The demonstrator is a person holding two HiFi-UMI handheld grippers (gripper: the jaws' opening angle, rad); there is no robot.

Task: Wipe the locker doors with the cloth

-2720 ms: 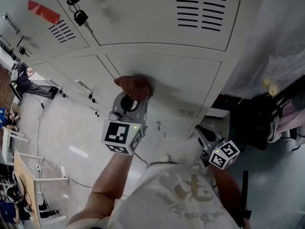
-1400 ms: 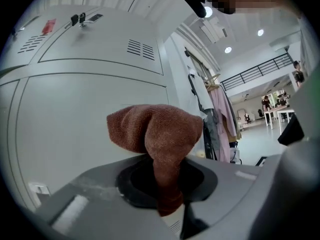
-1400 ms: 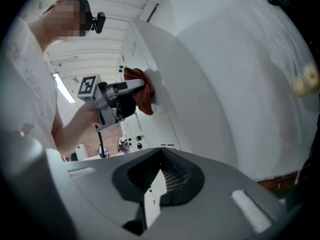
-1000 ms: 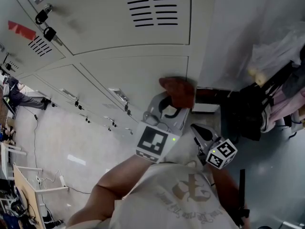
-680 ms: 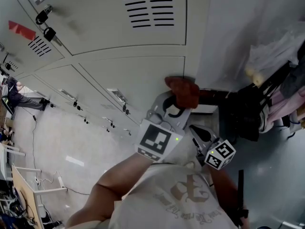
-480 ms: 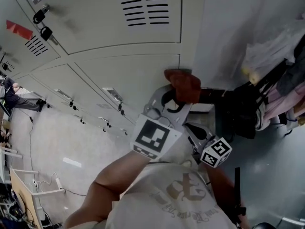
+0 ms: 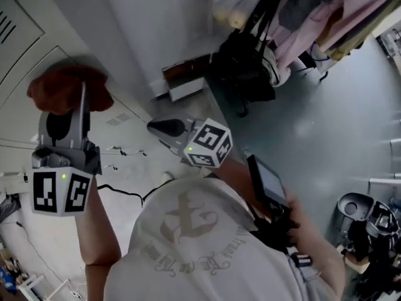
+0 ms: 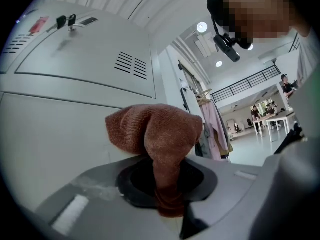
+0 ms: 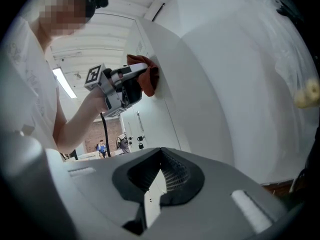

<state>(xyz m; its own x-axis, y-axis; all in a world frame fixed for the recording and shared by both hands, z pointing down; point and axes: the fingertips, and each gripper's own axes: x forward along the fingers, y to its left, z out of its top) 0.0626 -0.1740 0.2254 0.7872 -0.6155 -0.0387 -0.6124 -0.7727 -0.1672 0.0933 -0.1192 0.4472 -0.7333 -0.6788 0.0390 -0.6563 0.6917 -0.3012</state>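
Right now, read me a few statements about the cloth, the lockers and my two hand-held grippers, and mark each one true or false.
1. The left hand-held gripper is shut on a reddish-brown cloth. True.
2. The right hand-held gripper holds a second cloth. False: its jaws are together with nothing between them.
3. The cloth lies on the floor. False: it is held up against a grey locker door.
4. The locker above the cloth has vent slots. True.
5. A pink garment hangs beyond the end of the lockers. True.
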